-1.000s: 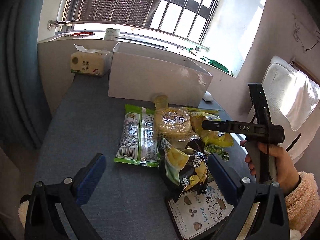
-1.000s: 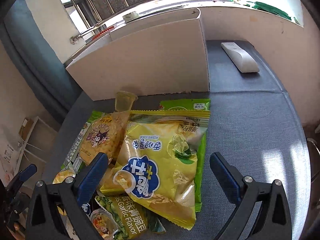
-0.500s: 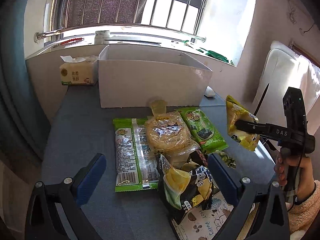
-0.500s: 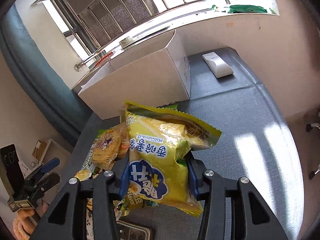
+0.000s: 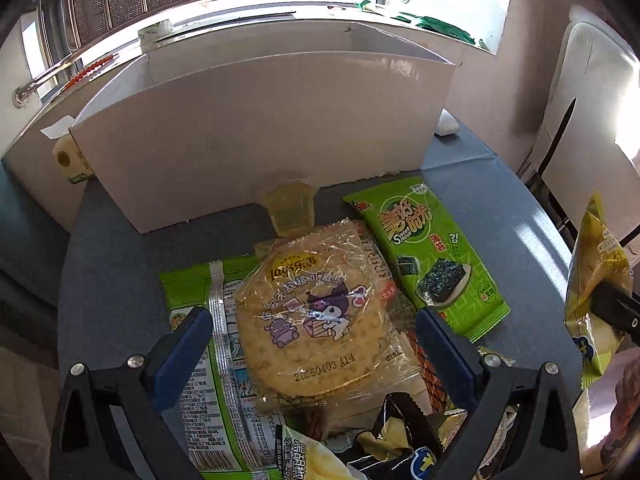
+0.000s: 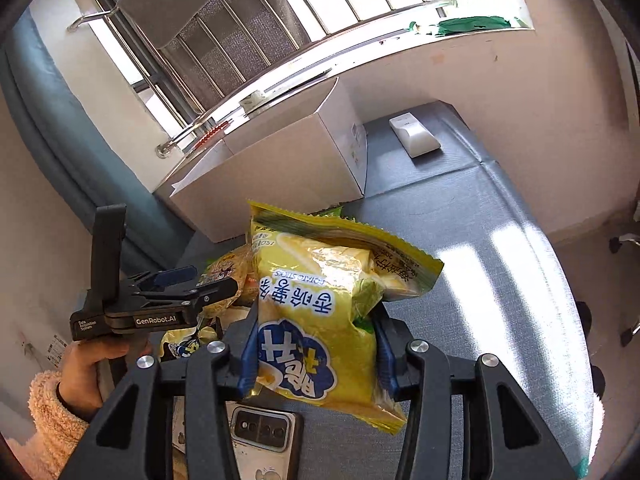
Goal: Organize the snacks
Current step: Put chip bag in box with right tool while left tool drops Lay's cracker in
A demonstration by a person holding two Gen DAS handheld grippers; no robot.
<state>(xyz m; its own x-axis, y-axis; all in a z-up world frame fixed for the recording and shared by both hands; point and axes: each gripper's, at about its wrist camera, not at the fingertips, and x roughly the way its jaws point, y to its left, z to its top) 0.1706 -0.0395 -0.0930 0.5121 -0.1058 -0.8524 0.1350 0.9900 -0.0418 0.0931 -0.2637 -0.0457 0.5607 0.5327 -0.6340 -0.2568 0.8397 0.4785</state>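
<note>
The right tongs [image 6: 316, 354] are clamped on a yellow chip bag [image 6: 320, 304], held up off the grey tabletop [image 6: 500, 280] in the middle of the right wrist frame; the same bag shows at the far right edge of the left wrist frame. The left tongs [image 5: 312, 342] stand apart with nothing between them, hovering over a round cracker pack [image 5: 312, 312] at the center of that frame. The white cardboard box [image 5: 256, 128] sits open across the upper half of the left wrist frame, and as far as its inside shows, no snack can be seen in it, though most of the interior is hidden behind the front wall. So the job looks barely begun: 1 bag is lifted and, judging by the task, headed for the box, while the rest remain on the tabletop. Those include the cracker pack, a green seaweed packet [image 5: 424, 256] to its right, a green packet [image 5: 208, 360] lying back-up at lower left, a small jelly cup [image 5: 290, 208] touching the box front, and a dark bag [image 5: 384, 440] at the bottom edge. A phone [image 6: 264, 432] lies under the right tongs.
</note>
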